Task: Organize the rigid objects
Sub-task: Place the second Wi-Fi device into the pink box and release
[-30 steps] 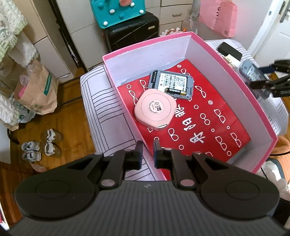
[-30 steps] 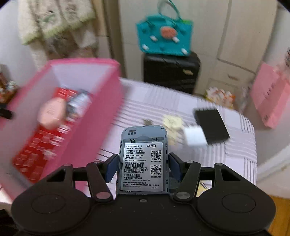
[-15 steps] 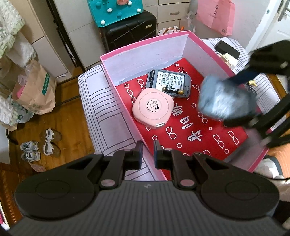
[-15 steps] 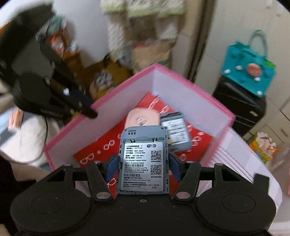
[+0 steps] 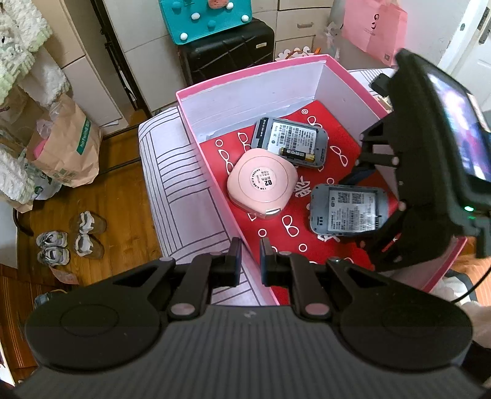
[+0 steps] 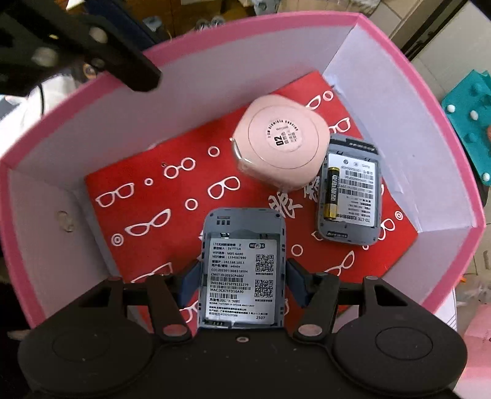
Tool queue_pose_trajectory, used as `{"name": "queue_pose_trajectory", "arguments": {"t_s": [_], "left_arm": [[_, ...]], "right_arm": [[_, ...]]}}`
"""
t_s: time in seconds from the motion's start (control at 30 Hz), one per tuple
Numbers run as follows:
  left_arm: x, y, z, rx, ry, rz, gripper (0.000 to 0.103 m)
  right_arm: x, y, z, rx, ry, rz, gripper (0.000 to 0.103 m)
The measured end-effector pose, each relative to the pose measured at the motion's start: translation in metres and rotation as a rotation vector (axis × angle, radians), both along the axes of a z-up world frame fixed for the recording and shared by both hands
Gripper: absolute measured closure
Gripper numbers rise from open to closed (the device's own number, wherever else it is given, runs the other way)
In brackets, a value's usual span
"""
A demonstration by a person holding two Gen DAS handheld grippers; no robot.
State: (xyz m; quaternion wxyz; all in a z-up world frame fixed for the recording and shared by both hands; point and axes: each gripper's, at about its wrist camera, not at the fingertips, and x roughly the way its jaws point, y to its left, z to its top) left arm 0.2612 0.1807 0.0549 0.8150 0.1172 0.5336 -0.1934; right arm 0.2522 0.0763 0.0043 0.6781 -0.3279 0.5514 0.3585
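A pink box [image 5: 196,135] [image 6: 435,101] with a red patterned liner stands on a striped table. In it lie a pink rounded case [image 5: 262,187] [image 6: 280,141] and a grey WiFi router [image 5: 290,142] [image 6: 349,190] with a battery [image 5: 297,151] [image 6: 331,191] on it. My right gripper [image 6: 244,276] is shut on a second grey WiFi router [image 6: 242,270] [image 5: 348,210] and holds it low inside the box, over the liner. My left gripper [image 5: 249,256] is nearly shut and empty, at the box's near wall.
A black suitcase [image 5: 228,53] with a teal bag [image 5: 208,18] on it stands behind the table. A paper bag [image 5: 66,147] and shoes [image 5: 69,238] lie on the wooden floor at the left. A pink bag [image 5: 373,29] hangs at the back right.
My right gripper has carried the router from over the table into the box and lowered it toward the liner. The left gripper has stayed in place.
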Motion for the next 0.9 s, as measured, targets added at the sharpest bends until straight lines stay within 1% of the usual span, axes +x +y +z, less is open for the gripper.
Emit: {"name": "queue_pose_trajectory", "arguments": {"t_s": [0.07,0.17,0.23,0.37,0.47,0.57,0.67,0.73,0.83,0.9], "left_arm": [[0.0,0.0,0.0,0.0,0.0,0.005,0.092],[0.0,-0.001,0.0,0.002,-0.005,0.008,0.092],[-0.001,-0.001,0.0,0.004,-0.007,0.008,0.092],[-0.002,0.0,-0.001,-0.001,-0.006,0.006,0.092],[-0.003,0.002,-0.003,-0.012,-0.003,0.006,0.092],[-0.003,0.004,-0.004,-0.021,-0.005,0.002,0.092],[-0.004,0.006,-0.004,-0.032,-0.01,-0.002,0.092],[-0.003,0.008,-0.004,-0.042,-0.009,-0.001,0.092],[-0.004,0.009,-0.004,-0.052,-0.013,-0.002,0.092],[-0.004,0.009,-0.004,-0.053,-0.019,-0.003,0.092]], "right_arm": [[0.006,0.001,0.0,-0.003,-0.009,-0.006,0.039],[0.013,0.001,0.003,-0.045,-0.119,-0.026,0.036],[0.014,-0.003,0.009,-0.041,-0.174,-0.052,0.036],[0.003,-0.02,0.037,0.073,-0.215,-0.105,0.036],[-0.012,-0.041,0.067,0.163,-0.288,-0.163,0.036],[-0.024,-0.067,0.096,0.258,-0.339,-0.259,0.035],[-0.033,-0.1,0.11,0.329,-0.381,-0.396,0.035],[-0.04,-0.123,0.112,0.339,-0.393,-0.485,0.035],[-0.05,-0.154,0.106,0.313,-0.427,-0.579,0.035],[-0.06,-0.175,0.102,0.304,-0.433,-0.644,0.035]]}}
